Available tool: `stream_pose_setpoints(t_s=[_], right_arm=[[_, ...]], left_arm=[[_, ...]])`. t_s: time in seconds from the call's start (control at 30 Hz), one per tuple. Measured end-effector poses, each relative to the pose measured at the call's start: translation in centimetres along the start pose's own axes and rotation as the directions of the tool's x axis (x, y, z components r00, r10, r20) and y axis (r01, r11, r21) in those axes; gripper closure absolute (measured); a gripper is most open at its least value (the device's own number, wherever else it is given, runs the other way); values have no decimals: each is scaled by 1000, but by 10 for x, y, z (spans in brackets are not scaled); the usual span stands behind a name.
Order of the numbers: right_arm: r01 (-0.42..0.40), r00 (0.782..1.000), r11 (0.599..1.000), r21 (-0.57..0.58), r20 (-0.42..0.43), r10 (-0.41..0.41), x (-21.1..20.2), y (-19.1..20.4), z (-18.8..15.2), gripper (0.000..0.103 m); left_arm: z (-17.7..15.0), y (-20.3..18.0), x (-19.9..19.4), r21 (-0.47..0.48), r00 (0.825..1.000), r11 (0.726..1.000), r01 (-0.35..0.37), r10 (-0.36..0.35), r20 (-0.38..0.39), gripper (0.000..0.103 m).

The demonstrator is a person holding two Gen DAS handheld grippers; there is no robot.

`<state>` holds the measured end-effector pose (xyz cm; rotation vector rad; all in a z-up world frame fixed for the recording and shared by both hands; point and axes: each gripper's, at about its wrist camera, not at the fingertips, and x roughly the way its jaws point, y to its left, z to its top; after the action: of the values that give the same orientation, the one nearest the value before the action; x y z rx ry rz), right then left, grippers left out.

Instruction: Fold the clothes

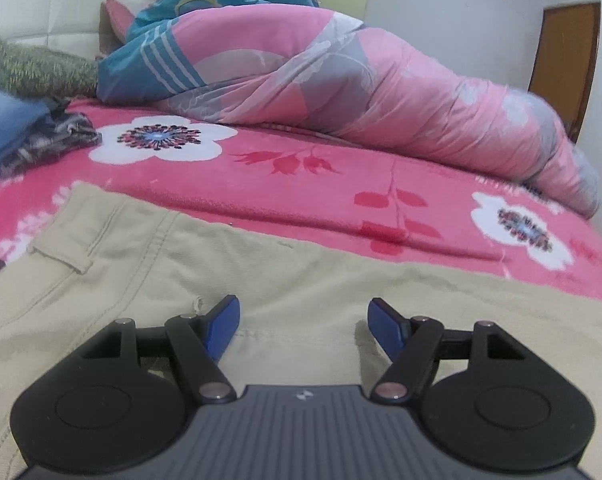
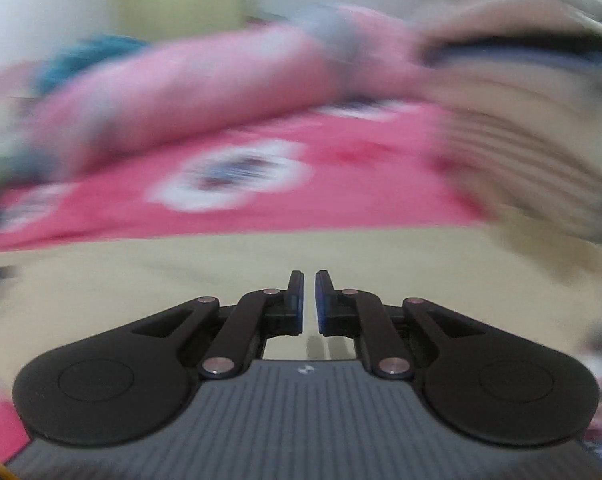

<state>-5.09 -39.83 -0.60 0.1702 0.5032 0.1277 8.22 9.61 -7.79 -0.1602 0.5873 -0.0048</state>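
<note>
Where the khaki trousers (image 1: 261,280) lie flat on the floral bedspread (image 1: 321,172), directly beneath both tools, their long axis is judged crosswise. Left tool (image 1: 303,312): spread, empty. Right tool (image 2: 309,300): nearly pressed together, nothing seen pinched. Counted: one pair of trousers, two tools, one rolled quilt (image 1: 381,80).

Left claw (image 1: 303,320) agape, right claw (image 2: 309,300) nearly closed
</note>
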Motion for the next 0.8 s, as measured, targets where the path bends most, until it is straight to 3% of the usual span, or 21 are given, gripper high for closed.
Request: stream_pose_setpoints(t_s=[0.03, 0.1, 0.17, 0.2, 0.27, 0.3, 0.37, 0.43, 0.5, 0.57, 0.6, 0.67, 0.73, 0.8], right_arm=[[-101, 995, 994, -31, -2, 101, 3, 17, -3, 96], [-271, 962, 955, -123, -48, 268, 10, 52, -13, 97], [-341, 939, 905, -254, -144, 313, 18, 77, -31, 97], [-324, 942, 894, -309, -188, 277, 21, 79, -40, 97], [-254, 960, 911, -326, -198, 197, 19, 58, -50, 98], [-222, 968, 937, -271, -173, 180, 12, 32, -50, 98], [-40, 992, 987, -156, -124, 21, -2, -28, -48, 98], [133, 987, 991, -16, -84, -134, -17, -89, -49, 101], [195, 981, 966, 172, -51, -189, -34, -133, -47, 103], [271, 963, 953, 136, -30, -269, -43, -132, -43, 98], [272, 962, 956, 106, -22, -271, -42, -123, -41, 97], [188, 982, 980, 63, 6, -189, -40, -99, -37, 97], [82, 997, 996, -32, 18, -81, -28, -64, -31, 97], [-29, 999, 987, -160, -19, 26, -4, -27, -30, 98]], left_arm=[[0, -3, 1, 16, 1000, 1000, -13, 13, -4, 31], [0, -8, 1, 45, 999, 998, -35, 35, -10, 31], [-1, -12, 2, 63, 999, 997, -49, 50, -12, 31], [-1, -13, 2, 69, 998, 996, -53, 54, -12, 31], [-1, -13, 2, 72, 998, 996, -56, 57, -13, 31], [-1, -13, 2, 74, 998, 996, -57, 58, -14, 31], [-1, -14, 3, 81, 998, 995, -60, 62, -16, 30], [0, -16, 4, 93, 998, 994, -62, 64, -21, 28], [1, -19, 4, 111, 997, 992, -68, 71, -30, 26], [4, -23, 2, 128, 995, 988, -86, 92, -37, 25], [5, -26, -2, 126, 995, 988, -94, 99, -31, 24], [9, -32, -11, 120, 994, 987, -108, 112, -19, 24], [13, -49, -22, 133, 998, 989, -68, 68, -3, 23], [16, -69, -32, 165, 1000, 986, -24, 24, 5, 21]])
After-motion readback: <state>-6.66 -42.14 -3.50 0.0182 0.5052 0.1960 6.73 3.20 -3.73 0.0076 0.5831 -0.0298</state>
